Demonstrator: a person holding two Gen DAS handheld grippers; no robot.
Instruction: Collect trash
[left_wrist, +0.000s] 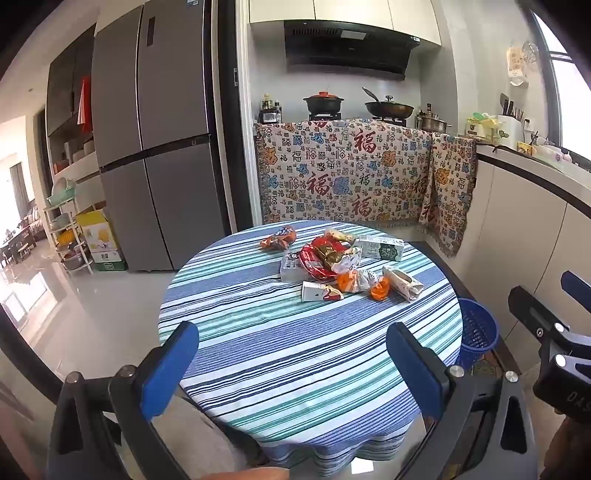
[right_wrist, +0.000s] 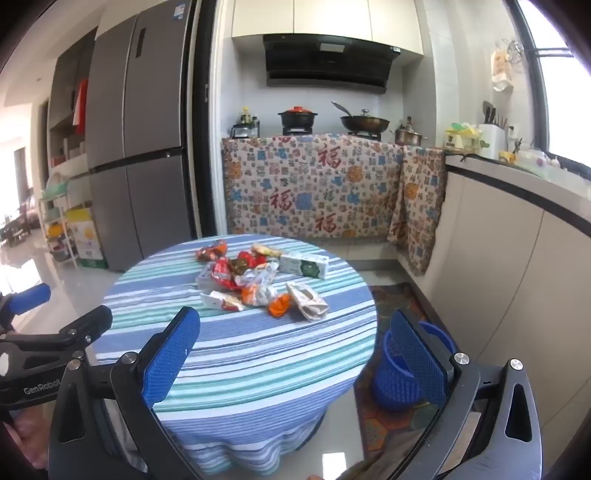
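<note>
Awaiting: left gripper (left_wrist: 291, 354), right gripper (right_wrist: 295, 347), both spread, empty
Trash: wrappers (left_wrist: 332, 262) mid-table (left_wrist: 258, 332)
Bin (right_wrist: 391, 384): beside table
Risk: light wrappers slipping, missing bin

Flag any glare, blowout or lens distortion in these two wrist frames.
Left wrist view: window blown out at the right edge, sun glare on the floor at left, fridge bowed by the fisheye, black vignette in the corners. Right wrist view: same blown window, the pile of wrappers on the table slightly soft, counter edge curved.
</note>
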